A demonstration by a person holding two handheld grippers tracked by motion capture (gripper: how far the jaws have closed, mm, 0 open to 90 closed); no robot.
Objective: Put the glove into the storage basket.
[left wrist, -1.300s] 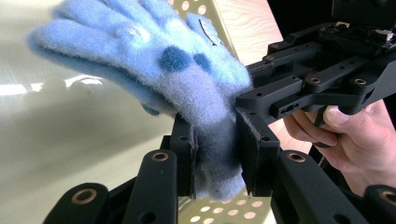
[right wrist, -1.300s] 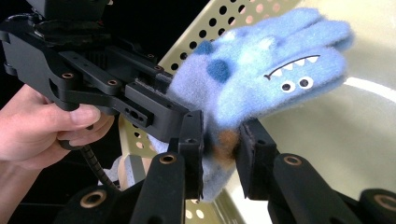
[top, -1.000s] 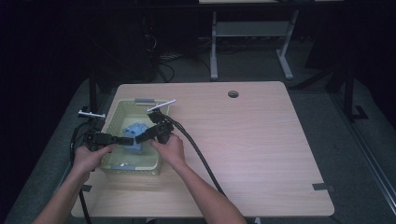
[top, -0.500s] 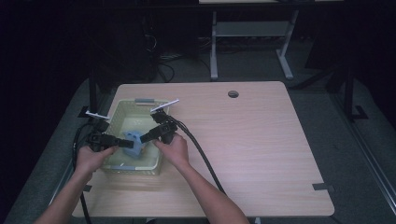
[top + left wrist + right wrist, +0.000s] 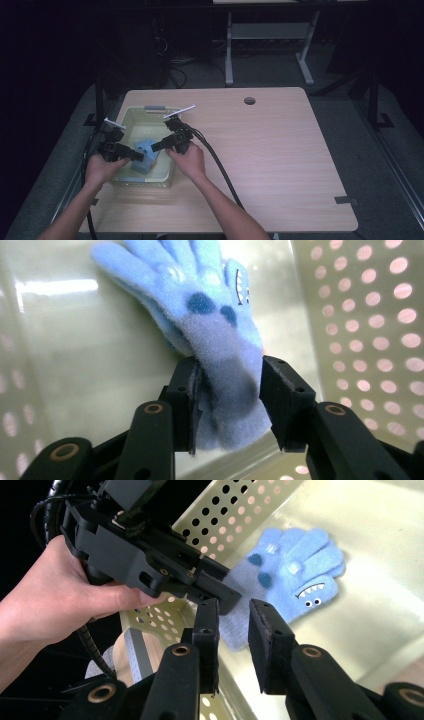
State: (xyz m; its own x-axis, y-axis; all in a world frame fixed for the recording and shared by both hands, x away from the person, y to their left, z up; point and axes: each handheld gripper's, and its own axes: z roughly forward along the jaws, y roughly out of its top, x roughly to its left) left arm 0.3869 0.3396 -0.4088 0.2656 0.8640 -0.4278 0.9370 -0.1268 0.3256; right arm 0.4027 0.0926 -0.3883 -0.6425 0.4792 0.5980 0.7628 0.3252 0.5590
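Observation:
A light blue knitted glove [image 5: 210, 305] with a monster face lies partly lifted inside a pale perforated basket [image 5: 150, 110]. My left gripper [image 5: 227, 390] is shut on the glove's grey-blue cuff, and the glove's fingers point away over the basket floor. My right gripper [image 5: 234, 620] is open with a narrow gap between its jaws and nothing in it. It sits just short of the cuff's free edge, facing the left gripper [image 5: 220, 592]. In the high view the glove [image 5: 144, 152] sits between the left gripper [image 5: 137, 156] and the right gripper [image 5: 156, 146].
The basket stands at the left front of a wooden table [image 5: 280, 165], its dotted walls [image 5: 235, 515] close around both grippers. A cable [image 5: 220, 170] trails from the right gripper across the table. A round hole [image 5: 249, 100] is near the table's far edge.
The glove has shifted slightly toward the basket's near side with the left gripper. The right gripper has stayed close beside it.

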